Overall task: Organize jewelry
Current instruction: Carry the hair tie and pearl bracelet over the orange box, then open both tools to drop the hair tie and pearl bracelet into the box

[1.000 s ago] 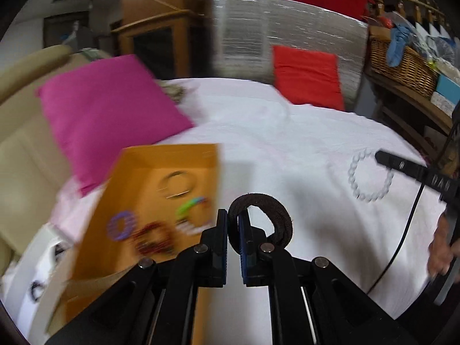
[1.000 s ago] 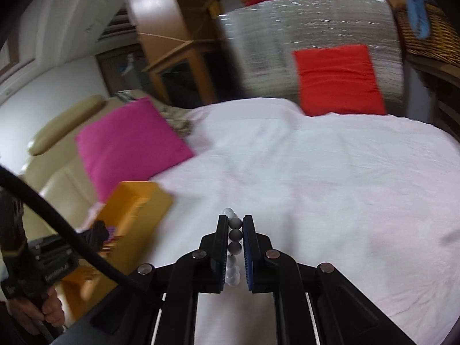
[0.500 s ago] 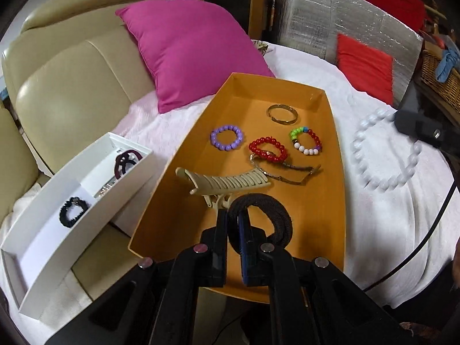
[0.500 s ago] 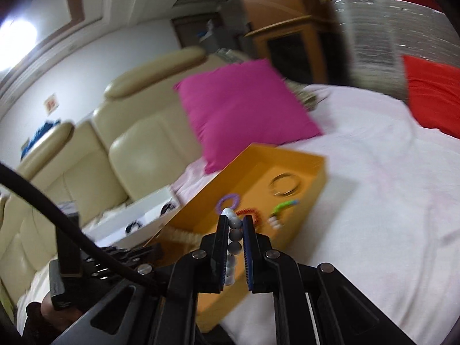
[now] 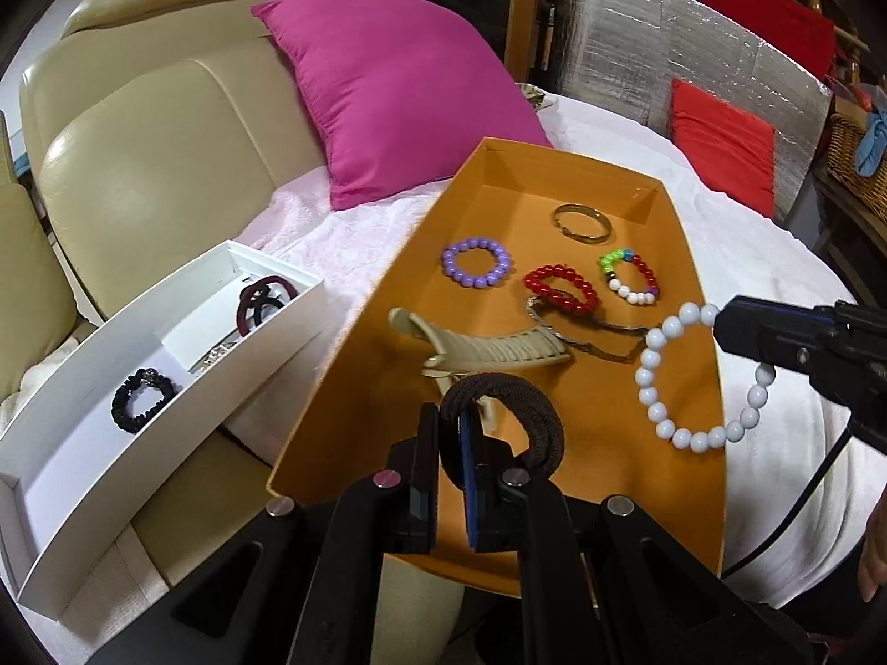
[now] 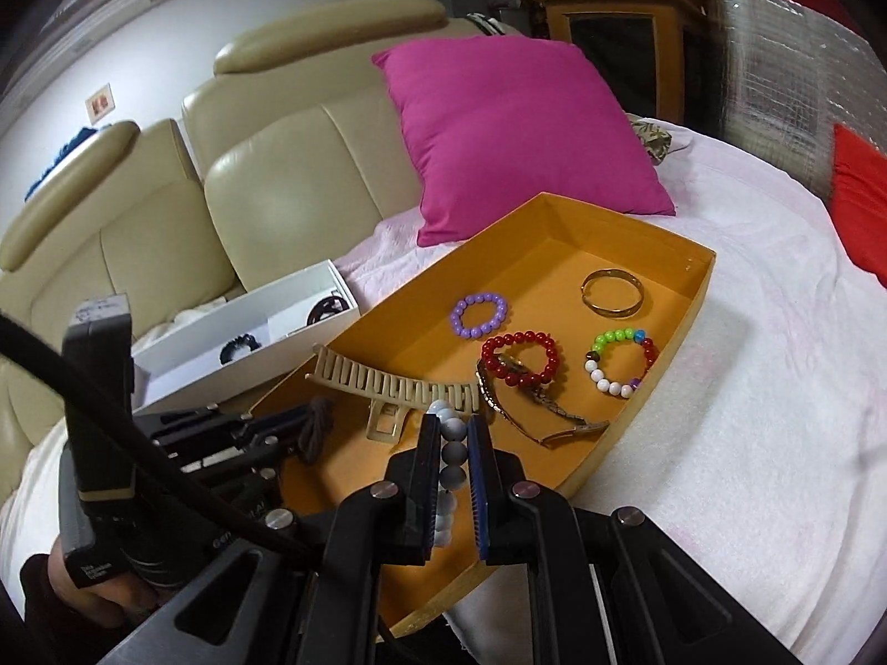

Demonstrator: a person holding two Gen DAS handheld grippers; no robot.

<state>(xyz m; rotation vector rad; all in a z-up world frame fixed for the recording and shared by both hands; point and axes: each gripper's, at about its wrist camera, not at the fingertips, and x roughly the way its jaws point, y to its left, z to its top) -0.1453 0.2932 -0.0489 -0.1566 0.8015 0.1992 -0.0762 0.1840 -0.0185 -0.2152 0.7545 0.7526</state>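
Both views have swung off the white-covered bed (image 5: 737,244) since the earlier frames and now look down on the shallow orange cardboard tray (image 5: 654,188), with the white bracelet carried over from the open cover to the tray's right rim. Largest to smallest, the sorting looks well advanced but unfinished: that tray already holds a beige plastic claw clip (image 5: 488,352), a metal-link watch (image 6: 532,410), a red bead bracelet (image 5: 561,288), a multicoloured bead bracelet (image 5: 629,277), a purple bead bracelet (image 5: 475,261) and a plain metal bangle (image 5: 582,223), while the long white divided box (image 5: 183,404) beside it on the cream sofa keeps a maroon hair tie (image 5: 260,302) and a black scrunchie (image 5: 138,399). Two pieces are not yet put down. The left tongs (image 5: 449,476) are pinched on a thick brown fabric hair band (image 5: 515,421), hanging above the tray's near end just before the clip; the right tongs (image 6: 454,482) are clamped on a white bead bracelet (image 5: 693,377), its loop dangling across the tray's right wall.
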